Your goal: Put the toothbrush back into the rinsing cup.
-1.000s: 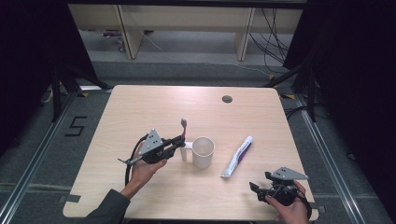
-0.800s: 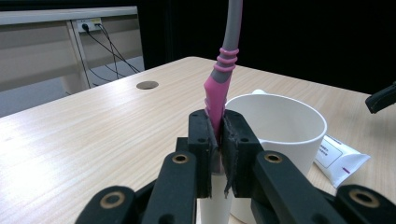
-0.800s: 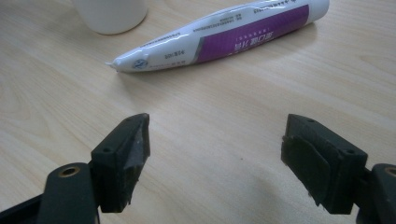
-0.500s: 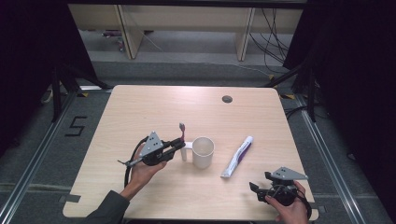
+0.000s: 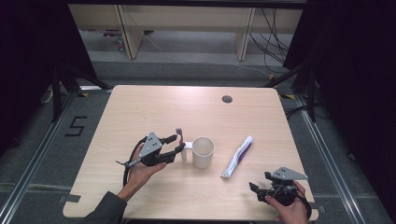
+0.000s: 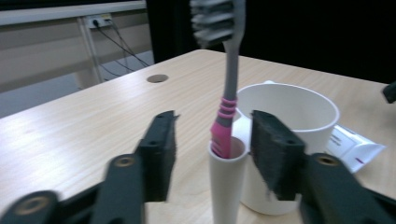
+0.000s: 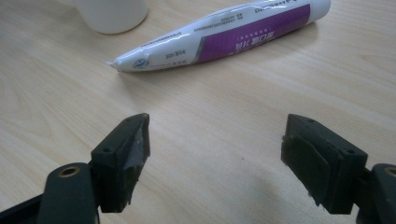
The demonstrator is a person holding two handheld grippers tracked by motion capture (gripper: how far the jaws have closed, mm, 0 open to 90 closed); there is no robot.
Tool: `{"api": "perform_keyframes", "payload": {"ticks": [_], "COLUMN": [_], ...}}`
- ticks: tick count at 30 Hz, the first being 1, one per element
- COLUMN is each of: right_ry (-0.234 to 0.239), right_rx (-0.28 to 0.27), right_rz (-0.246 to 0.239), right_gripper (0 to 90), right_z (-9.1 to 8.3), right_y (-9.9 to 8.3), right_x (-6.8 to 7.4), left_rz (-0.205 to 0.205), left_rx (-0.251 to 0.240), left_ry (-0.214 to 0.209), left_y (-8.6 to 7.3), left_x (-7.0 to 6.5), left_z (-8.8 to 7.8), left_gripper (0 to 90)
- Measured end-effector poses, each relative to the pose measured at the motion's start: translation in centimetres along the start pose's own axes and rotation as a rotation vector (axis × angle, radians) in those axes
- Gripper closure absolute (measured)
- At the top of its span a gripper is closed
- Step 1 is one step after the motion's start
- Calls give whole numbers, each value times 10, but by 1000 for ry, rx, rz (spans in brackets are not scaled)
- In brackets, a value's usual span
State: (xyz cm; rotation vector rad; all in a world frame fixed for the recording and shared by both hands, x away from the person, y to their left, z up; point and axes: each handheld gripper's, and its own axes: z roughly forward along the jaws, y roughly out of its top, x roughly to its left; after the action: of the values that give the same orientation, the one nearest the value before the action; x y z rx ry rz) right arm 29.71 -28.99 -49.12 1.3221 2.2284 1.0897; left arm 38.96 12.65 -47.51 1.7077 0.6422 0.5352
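- While I hold both hands steady, I look down on a pale wooden table (image 5: 140,116) with rounded corners, a fine straight grain and a round cable hole (image 5: 227,99) near its far edge.
- Around it I see grey floor, dark curtains at both sides, a light shelf unit and loose cables behind.
- My left gripper (image 6: 212,144) has just been opening; its black, rough-padded jaws now stand apart, clear of the toothbrush (image 6: 229,88) between them.
- That toothbrush, grey stem with a pink ribbed grip, stands upright in a slim white tube (image 6: 227,182) touching a smooth white cup (image 6: 299,109).
- My right gripper (image 7: 215,140) hovers with jaws spread wide over bare wood, near a glossy white-and-purple toothpaste tube (image 7: 224,37) lying flat.
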Motion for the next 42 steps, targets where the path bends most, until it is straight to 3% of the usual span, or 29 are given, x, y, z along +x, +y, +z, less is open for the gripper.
{"api": "perform_keyframes", "payload": {"ticks": [6, 10, 11, 12, 17, 23, 25, 30, 31, 42], "right_ry": [-2, 15, 15, 2, -9, -3, 14, 12, -3, -2], "right_rx": [-6, 8, 9, -7, -8, -9, 0, 7, -11, -7], "right_rz": [-27, 15, 11, -29, -44, -42, -10, 3, -39, -30], "right_gripper": [242, 242, 242, 242, 242, 242, 242, 242, 242, 242], "right_z": [1, 0, 0, 1, 0, 1, 1, 1, 1, 1], "right_y": [0, 0, 0, 1, 0, 0, 0, 0, 0, 1], "right_x": [-2, 1, 1, -2, -2, -2, 1, 1, -2, -2], "left_rz": [4, 5, 4, 5, 2, -3, -13, -17, -17, -46], "left_rx": [2, 6, 7, 7, 12, 7, 0, 16, 7, 25], "left_ry": [13, 4, 6, 8, 9, 13, 14, 11, 10, 2], "left_y": [2, 2, 1, 1, 1, 3, 3, 3, 2, -5], "left_x": [1, 0, 0, 0, 1, 1, 1, 1, 1, 4], "left_z": [-6, -10, -10, -10, -10, -13, -14, -21, -22, -40], "left_gripper": [401, 377, 373, 371, 356, 324, 314, 284, 280, 253]}}
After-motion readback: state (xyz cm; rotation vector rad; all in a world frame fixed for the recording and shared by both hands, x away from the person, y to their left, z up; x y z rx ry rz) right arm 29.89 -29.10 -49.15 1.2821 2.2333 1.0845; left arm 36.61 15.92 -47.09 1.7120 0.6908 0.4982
